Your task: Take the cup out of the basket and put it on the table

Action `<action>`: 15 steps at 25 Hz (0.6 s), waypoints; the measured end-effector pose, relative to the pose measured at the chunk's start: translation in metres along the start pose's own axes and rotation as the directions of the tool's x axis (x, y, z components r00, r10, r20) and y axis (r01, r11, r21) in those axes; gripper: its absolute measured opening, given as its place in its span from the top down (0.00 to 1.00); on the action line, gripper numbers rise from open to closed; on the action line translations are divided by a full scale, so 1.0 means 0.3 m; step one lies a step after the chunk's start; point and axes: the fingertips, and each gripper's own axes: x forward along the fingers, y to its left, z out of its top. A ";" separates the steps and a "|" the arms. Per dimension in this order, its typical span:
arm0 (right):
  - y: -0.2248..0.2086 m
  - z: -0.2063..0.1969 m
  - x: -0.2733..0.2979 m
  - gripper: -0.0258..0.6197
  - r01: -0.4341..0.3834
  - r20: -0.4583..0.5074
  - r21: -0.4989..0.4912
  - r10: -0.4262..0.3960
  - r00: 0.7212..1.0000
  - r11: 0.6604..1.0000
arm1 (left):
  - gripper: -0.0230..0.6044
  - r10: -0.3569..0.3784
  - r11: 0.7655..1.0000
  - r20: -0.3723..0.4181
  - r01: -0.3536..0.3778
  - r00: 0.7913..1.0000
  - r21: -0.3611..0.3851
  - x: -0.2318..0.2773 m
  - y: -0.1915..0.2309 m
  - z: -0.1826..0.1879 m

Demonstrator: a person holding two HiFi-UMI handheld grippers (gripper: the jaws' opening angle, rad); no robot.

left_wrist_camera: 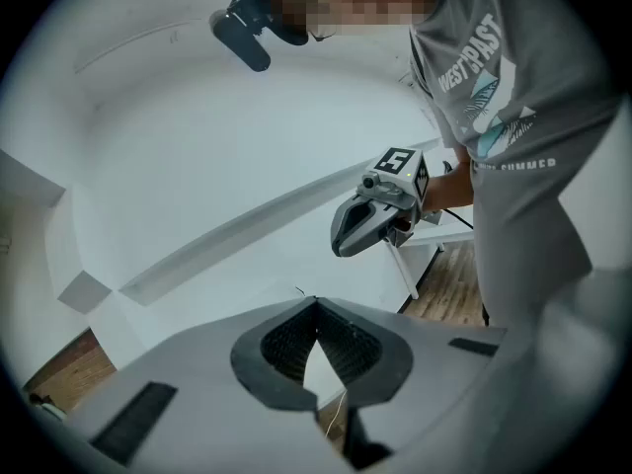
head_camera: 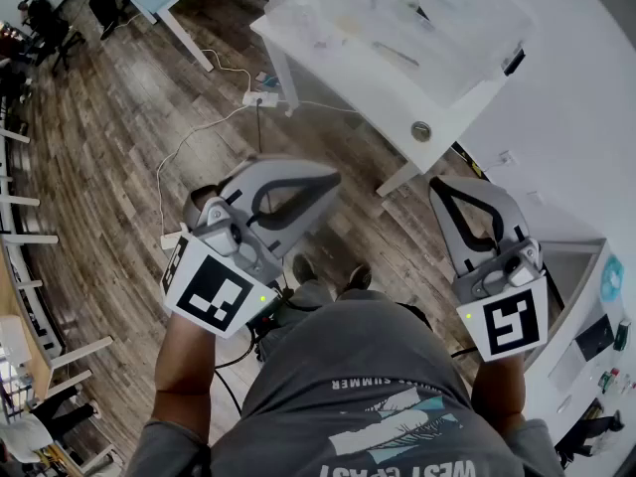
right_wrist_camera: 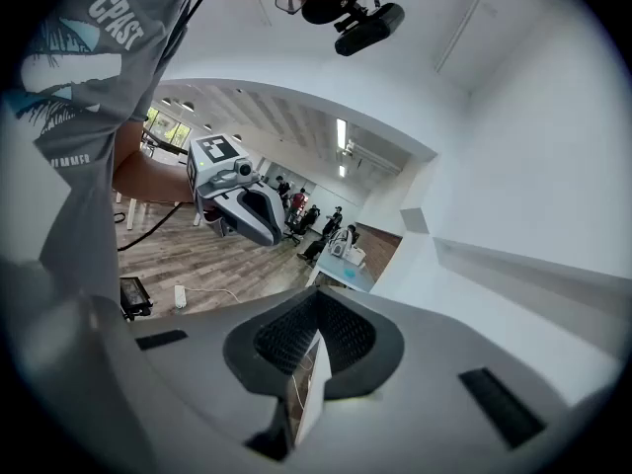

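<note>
While midair | L tool (head_camera: 323, 182), R tool (head_camera: 442, 192) closed | shirt (head_camera: 378, 386): "SUMMER"

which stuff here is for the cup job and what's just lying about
For the job:
left gripper and right gripper, jaws shut, empty
maybe the white table
no cup or basket in view

Lying about:
power strip
floor cable
</note>
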 end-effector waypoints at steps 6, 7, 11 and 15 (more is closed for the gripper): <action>-0.019 -0.013 -0.031 0.94 -0.007 0.005 0.009 0.007 1.000 1.000 | 0.95 0.010 1.000 0.010 -0.010 1.000 -0.008 0.029 -0.009 0.036; -0.024 -0.017 -0.035 0.94 -0.008 0.006 0.010 0.008 1.000 1.000 | 0.95 0.009 1.000 0.007 -0.009 1.000 -0.007 0.035 -0.011 0.039; -0.044 -0.035 -0.047 0.94 -0.006 0.016 0.021 0.006 1.000 1.000 | 0.95 0.011 1.000 0.006 -0.011 1.000 -0.009 0.063 -0.016 0.050; -0.061 -0.063 -0.073 0.94 -0.013 0.026 0.037 0.012 1.000 0.999 | 0.95 0.008 1.000 -0.007 -0.008 1.000 0.000 0.098 -0.036 0.066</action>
